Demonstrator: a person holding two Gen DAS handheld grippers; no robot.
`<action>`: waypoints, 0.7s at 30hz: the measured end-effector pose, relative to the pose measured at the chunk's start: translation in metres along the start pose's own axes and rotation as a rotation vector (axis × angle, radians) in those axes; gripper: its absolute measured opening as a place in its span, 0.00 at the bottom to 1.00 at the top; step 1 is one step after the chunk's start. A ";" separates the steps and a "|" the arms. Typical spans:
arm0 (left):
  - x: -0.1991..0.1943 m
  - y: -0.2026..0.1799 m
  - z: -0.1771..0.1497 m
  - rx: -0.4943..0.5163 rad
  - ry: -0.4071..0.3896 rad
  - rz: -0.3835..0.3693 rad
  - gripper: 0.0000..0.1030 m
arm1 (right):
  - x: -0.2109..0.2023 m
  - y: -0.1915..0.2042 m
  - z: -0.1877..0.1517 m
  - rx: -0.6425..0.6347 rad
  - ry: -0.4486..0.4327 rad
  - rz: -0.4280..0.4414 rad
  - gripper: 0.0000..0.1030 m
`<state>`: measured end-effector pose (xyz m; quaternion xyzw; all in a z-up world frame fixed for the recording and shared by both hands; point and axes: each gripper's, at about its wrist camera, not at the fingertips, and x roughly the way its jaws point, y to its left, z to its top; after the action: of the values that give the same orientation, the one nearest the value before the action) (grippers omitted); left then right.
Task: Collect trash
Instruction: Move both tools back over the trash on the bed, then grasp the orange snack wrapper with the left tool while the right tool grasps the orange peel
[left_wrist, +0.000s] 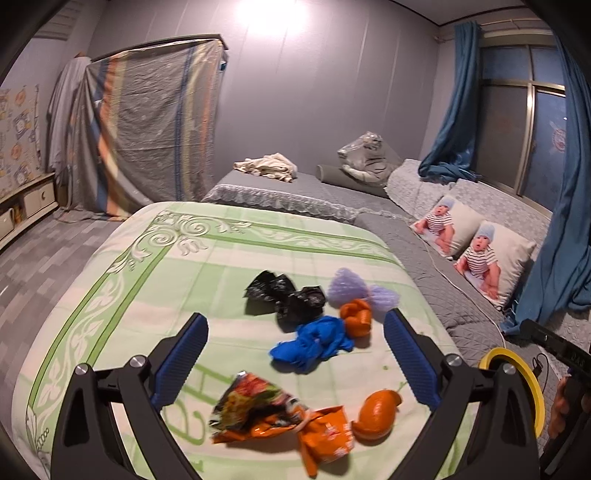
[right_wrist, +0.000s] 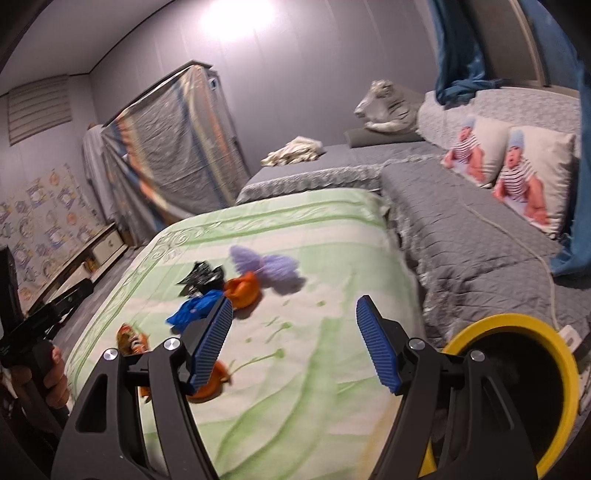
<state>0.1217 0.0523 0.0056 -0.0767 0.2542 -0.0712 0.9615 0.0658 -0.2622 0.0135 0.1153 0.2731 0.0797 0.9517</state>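
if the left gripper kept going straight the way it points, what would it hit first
Most likely the crumpled blue plastic piece lying on the green patterned bedspread. It sits about midway between the open fingers of the left gripper, ahead of them. Depth is hard to judge; the torn orange snack wrapper lies nearer but lower.
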 end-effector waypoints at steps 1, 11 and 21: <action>0.000 0.004 -0.002 -0.006 0.002 0.008 0.90 | 0.003 0.004 -0.002 -0.002 0.009 0.012 0.64; 0.003 0.030 -0.023 -0.062 0.032 0.039 0.90 | 0.026 0.034 -0.021 -0.016 0.064 0.082 0.64; 0.014 0.047 -0.037 -0.093 0.061 0.057 0.90 | 0.056 0.056 -0.038 -0.045 0.137 0.125 0.64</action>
<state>0.1194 0.0915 -0.0414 -0.1118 0.2887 -0.0340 0.9503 0.0873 -0.1894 -0.0307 0.1050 0.3282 0.1525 0.9263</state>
